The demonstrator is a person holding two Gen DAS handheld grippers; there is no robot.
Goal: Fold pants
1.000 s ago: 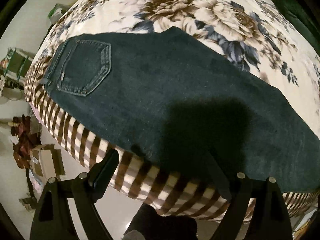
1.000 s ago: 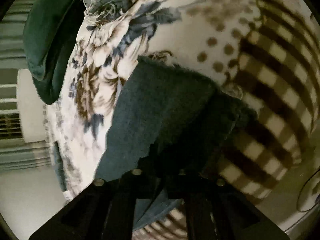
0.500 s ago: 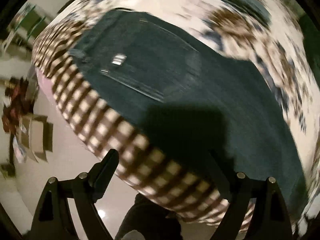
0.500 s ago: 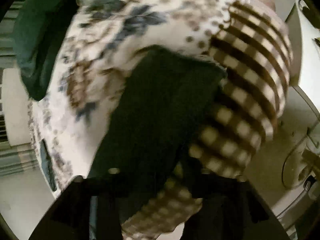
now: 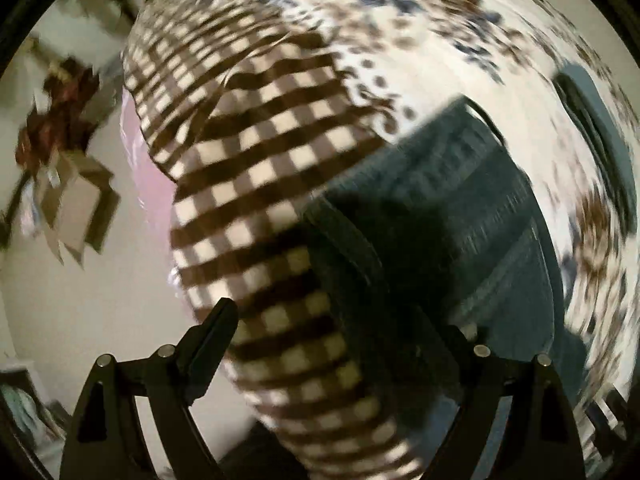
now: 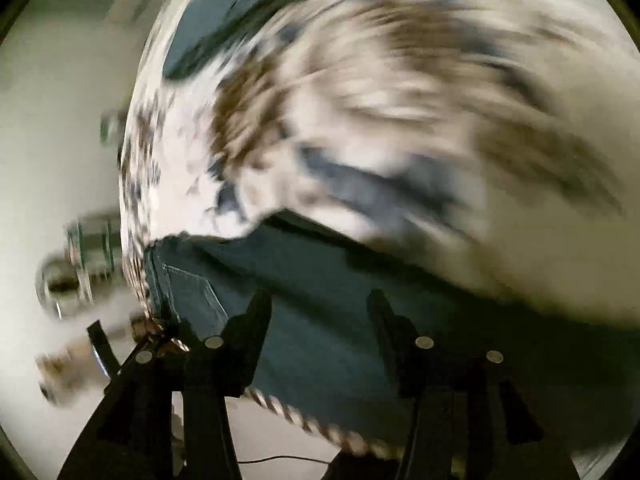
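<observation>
**Over the bed edge: both grippers apart above the pants**

On the blanket (image 5: 280,152) lie the dark pants (image 5: 460,216), near its checked border. Left gripper (image 5: 332,324) hangs spread wide, holding nothing. Right gripper (image 6: 320,312) is also spread, over the pants (image 6: 320,280). Both views are blurred.
</observation>
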